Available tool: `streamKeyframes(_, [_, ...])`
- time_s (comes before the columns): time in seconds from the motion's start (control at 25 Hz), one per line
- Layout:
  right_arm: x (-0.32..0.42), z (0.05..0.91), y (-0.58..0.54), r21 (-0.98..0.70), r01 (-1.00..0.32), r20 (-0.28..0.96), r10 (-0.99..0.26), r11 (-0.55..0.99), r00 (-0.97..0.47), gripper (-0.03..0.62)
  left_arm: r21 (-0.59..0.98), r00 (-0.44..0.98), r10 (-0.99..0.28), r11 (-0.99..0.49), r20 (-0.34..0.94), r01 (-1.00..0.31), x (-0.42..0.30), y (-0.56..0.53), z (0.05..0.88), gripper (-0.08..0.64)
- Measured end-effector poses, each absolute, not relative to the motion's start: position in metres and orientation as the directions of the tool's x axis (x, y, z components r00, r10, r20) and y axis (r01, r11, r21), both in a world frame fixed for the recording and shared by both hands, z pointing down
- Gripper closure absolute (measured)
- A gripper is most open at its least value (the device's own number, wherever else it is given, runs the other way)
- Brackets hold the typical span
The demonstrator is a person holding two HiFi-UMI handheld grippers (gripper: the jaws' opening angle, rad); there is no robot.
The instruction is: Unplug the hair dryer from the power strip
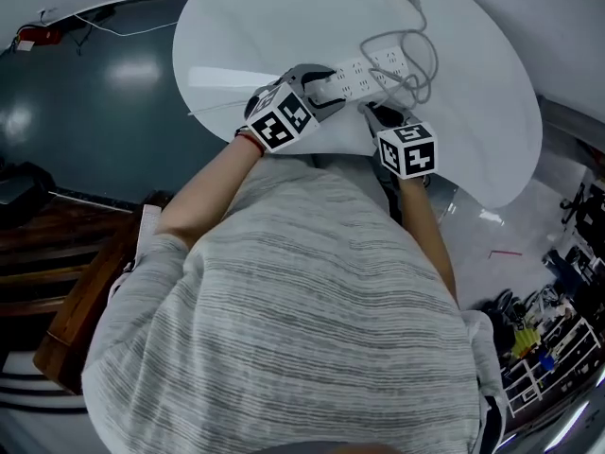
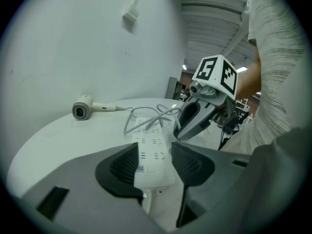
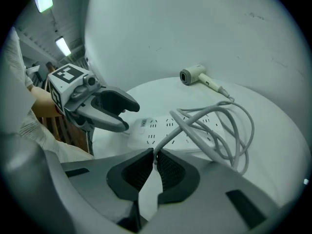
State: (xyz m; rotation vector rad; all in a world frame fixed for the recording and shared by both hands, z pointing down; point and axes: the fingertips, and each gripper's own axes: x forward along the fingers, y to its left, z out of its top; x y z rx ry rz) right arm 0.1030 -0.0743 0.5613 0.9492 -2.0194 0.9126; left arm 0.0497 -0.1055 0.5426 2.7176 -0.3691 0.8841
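clamped across near end of power strip (image 1: 364, 74) with left gripper (image 2: 154, 147), lower centre of frame. pinched shut on grey cord (image 3: 199, 137) with right gripper (image 3: 155, 156). best to pin strip flat and pull straight out at the plug, not on slack cord; cannot make out plug itself. spotted hair dryer (image 3: 191, 75) upper centre, far side of white table (image 1: 246, 26). watch cord loops draped over sockets.

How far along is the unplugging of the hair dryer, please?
Done: the left gripper clamps the near end of the power strip. In hand: the right gripper pinches the grey cable close to the strip. Left: pulling it free; where it enters the strip I cannot make out. The hair dryer lies well apart.
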Motion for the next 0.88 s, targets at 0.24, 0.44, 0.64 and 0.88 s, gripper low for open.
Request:
streamKeyframes(0.24, [0.098,0.564,-0.079,-0.277,-0.828,0.818,-0.332,0.487,-0.469,0.552,0.174,0.792,-0.147,-0.937,0.592,-0.303,0.046,-0.096,0.525,0.513])
streamKeyframes(0.44, [0.105,0.558,-0.076,-0.312,-0.865,0.818,-0.351,0.393,-0.455,0.486,0.2,0.818,-0.141,-0.934,0.558,-0.297,0.043,-0.091,0.508,0.549])
streamKeyframes(0.64, [0.118,0.53,-0.072,-0.325,-0.886,0.781,-0.435,0.331,-0.449,0.485,0.24,0.843,-0.141,-0.923,0.519,-0.302,0.037,-0.092,0.489,0.552])
streamKeyframes(0.88, [0.117,0.476,-0.074,-0.311,-0.891,0.683,-0.573,0.332,-0.452,0.486,0.258,0.884,-0.16,-0.92,0.44,-0.295,0.034,-0.095,0.452,0.554])
